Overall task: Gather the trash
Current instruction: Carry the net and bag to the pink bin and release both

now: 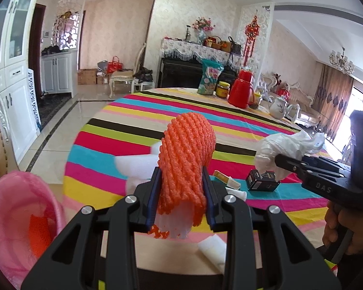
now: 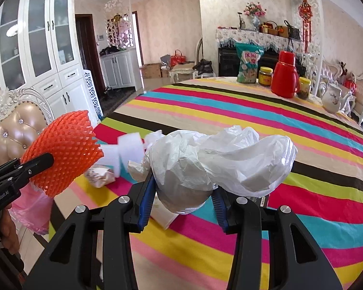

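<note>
We see the left gripper [image 1: 181, 191] pinching the orange foam net [image 1: 187, 149] at frame centre, and the right gripper [image 2: 181, 200] pinching the crumpled plastic bag [image 2: 220, 159]. The pink bin [image 1: 19, 217] sits lower left. Risk: the loose bag could slip or snag.

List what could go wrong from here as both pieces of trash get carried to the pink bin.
1. The orange foam net is soft and pinched only low down in the left tongs; white foam hangs loose beneath and may drop.
2. The crumpled white plastic bag bulges far past the right tongs and could slip out or snag.
3. The pink bin sits low beside the table edge, so a release might miss it.
</note>
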`<act>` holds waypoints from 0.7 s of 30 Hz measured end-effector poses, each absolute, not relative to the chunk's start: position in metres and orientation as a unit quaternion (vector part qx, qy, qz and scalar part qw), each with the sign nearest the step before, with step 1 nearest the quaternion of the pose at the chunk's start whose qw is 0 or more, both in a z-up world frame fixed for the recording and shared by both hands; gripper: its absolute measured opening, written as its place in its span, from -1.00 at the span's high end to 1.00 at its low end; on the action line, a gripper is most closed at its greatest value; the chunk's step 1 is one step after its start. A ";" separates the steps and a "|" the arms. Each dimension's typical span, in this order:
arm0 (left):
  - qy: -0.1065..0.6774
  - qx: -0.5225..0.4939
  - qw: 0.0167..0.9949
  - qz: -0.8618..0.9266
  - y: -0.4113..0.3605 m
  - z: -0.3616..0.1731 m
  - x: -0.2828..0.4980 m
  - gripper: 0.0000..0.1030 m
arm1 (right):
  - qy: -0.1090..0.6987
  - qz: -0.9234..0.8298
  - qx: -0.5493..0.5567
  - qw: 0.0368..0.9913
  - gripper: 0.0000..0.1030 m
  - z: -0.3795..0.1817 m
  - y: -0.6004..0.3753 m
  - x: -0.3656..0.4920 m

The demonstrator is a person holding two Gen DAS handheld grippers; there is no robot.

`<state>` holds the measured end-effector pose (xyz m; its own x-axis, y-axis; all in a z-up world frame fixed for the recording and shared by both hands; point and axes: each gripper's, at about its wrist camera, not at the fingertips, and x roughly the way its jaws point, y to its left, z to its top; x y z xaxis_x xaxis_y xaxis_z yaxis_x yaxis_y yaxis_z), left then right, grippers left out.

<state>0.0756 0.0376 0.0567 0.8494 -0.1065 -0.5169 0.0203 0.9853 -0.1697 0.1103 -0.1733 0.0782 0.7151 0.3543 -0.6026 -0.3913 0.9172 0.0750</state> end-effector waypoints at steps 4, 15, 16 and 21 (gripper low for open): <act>0.263 -0.082 0.961 -0.020 0.050 0.064 0.059 0.39 | 0.313 0.208 -0.030 0.926 0.18 0.083 -0.166 0.097; 0.241 -0.097 0.965 0.023 0.091 0.076 0.011 0.39 | 0.299 0.237 -0.038 0.923 0.18 0.094 -0.129 0.070; 0.239 -0.098 0.966 0.028 0.096 0.077 0.007 0.39 | 0.299 0.240 -0.039 0.923 0.18 0.095 -0.124 0.068; 0.233 -0.106 0.965 0.058 0.122 0.079 -0.013 0.39 | 0.297 0.261 -0.044 0.918 0.18 0.095 -0.097 0.061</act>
